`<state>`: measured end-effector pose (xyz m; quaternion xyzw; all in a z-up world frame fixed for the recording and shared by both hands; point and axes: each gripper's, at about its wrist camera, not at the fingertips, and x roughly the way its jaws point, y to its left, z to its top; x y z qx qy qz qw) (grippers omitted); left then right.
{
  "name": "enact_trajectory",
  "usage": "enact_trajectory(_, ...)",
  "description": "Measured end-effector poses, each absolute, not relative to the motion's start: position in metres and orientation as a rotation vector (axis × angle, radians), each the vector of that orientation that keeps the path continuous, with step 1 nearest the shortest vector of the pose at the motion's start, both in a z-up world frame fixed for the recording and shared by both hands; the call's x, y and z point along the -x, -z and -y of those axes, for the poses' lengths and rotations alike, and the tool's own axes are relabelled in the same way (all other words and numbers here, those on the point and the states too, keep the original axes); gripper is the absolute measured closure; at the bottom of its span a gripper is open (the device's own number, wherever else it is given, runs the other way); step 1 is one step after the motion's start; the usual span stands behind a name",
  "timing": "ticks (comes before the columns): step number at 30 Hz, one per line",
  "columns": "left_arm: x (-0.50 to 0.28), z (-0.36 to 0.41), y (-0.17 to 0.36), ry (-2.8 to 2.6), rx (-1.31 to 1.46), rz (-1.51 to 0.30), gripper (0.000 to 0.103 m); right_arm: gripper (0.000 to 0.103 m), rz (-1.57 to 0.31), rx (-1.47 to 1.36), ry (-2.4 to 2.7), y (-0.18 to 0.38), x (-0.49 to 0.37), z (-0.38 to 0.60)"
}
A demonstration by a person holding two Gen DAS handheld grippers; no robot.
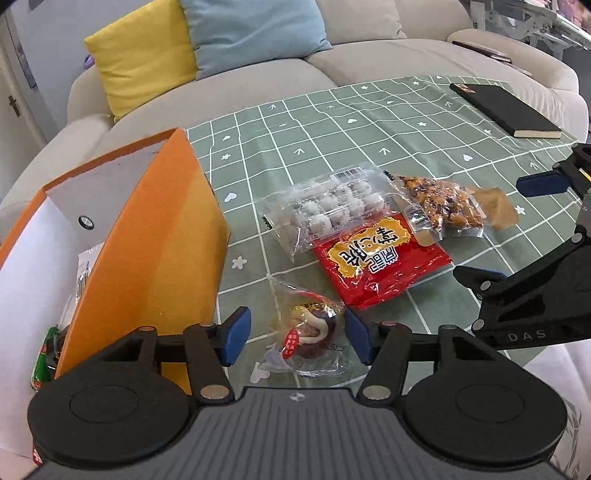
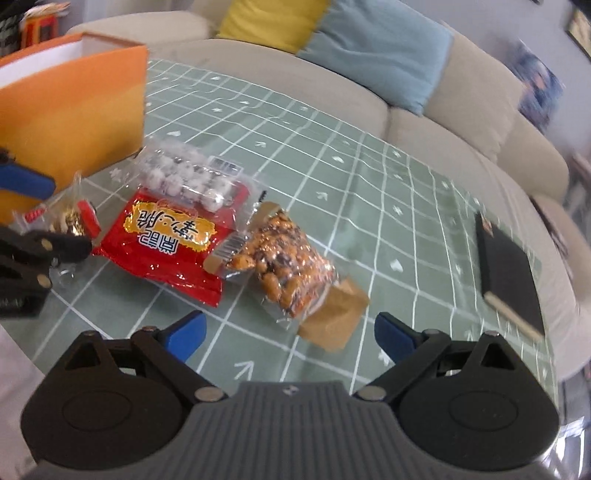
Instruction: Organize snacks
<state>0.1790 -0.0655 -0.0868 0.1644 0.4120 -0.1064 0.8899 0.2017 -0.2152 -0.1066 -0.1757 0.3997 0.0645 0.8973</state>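
Observation:
Several snack packs lie on the green checked tablecloth [image 1: 332,122]. A small clear-wrapped pastry [image 1: 308,334] sits between the open jaws of my left gripper [image 1: 295,336], untouched by the blue pads. Beyond lie a red packet [image 1: 380,266], a clear pack of white balls [image 1: 332,210] and a bag of peanuts [image 1: 439,206]. An orange box [image 1: 147,236] stands open at the left, with snacks inside. My right gripper [image 2: 290,336] is open, just short of the peanut bag [image 2: 288,266]; it also shows at the right of the left wrist view [image 1: 509,229].
A black notebook [image 1: 506,110] lies at the table's far right corner, also in the right wrist view [image 2: 511,280]. A beige sofa [image 1: 258,85] with a yellow cushion [image 1: 144,55] and a blue cushion [image 1: 251,33] runs behind the table.

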Motion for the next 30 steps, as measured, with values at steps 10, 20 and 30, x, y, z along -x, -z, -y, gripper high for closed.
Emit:
enact_trajectory(10,-0.184,0.067,0.088,0.22,-0.278,-0.875,0.052,0.018,-0.803,0.326,-0.163,0.117,-0.213,0.221)
enact_trajectory(20,-0.182,0.062,0.088,0.216,-0.228,-0.889,0.061,0.09,-0.821,0.272,-0.144,0.117,-0.211,0.222)
enact_trajectory(30,-0.166,0.055,0.084,0.197,-0.188,-0.881,0.064,0.103,-0.844,0.285,-0.135,0.116,-0.193,0.212)
